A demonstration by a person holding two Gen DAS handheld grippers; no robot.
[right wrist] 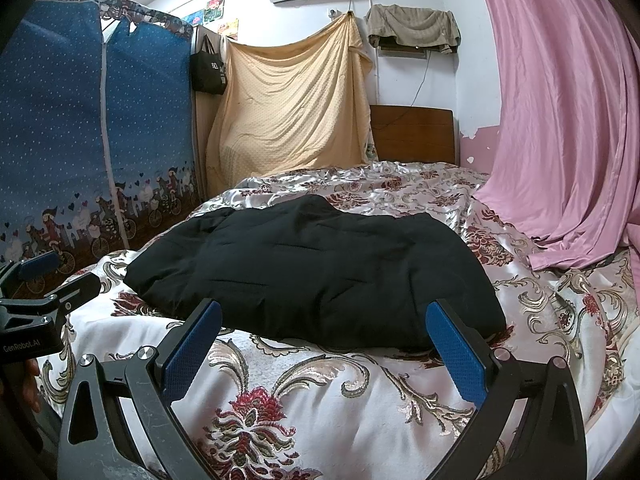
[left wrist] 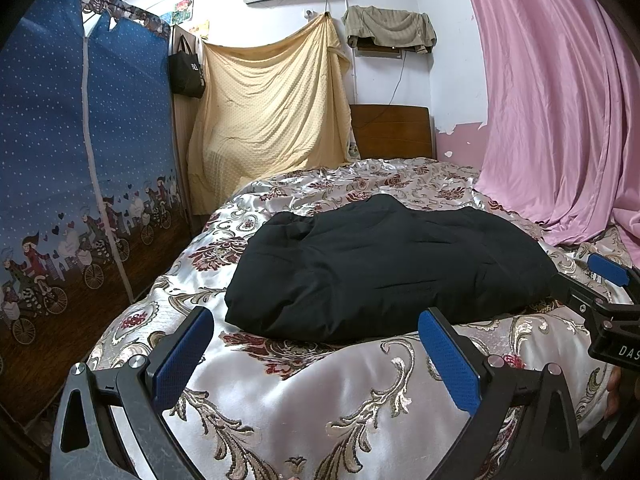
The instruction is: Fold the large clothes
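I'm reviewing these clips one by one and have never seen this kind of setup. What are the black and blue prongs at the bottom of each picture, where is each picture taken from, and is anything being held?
There is no robot here. A person holds one two-finger tool in each hand, and each tool carries a wide-angle camera looking forward along its fingers. The prongs are those fingers, with blue pads.

One picture comes from the left hand-held gripper, the other from the right hand-held gripper. Each tool also shows at the edge of the other's picture.

Both point at a bed covered by a shiny floral bedspread. On it lies a black padded garment, already gathered into a compact bundle.

Both sets of fingers are spread wide with only bedspread between them, so nothing is held. Behind are a blue fabric wardrobe and a pink curtain.
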